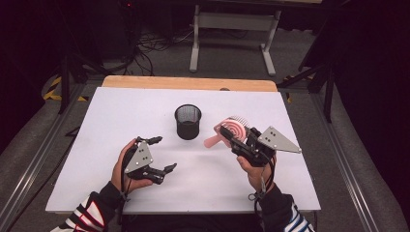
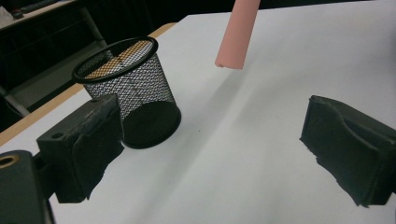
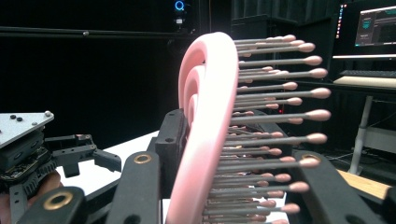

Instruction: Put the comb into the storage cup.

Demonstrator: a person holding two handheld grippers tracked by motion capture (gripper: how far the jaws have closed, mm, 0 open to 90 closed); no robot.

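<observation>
Right tool (image 1: 231,136), right of centre in the high view, pinches the head of a pink hairbrush (image 1: 231,129); the handle points left toward a black mesh cup (image 1: 187,122) standing upright at centre frame on the white surface (image 1: 121,116). In the right gripper view, the brush (image 3: 205,140) sits clamped between the jaws, bristles pointing right. Left tool (image 1: 162,154), lower left of centre, has its jaws spread wide with nothing between them. In the left gripper view, the brush handle (image 2: 237,32) hangs above the surface, near the mesh cup (image 2: 128,88).
</observation>
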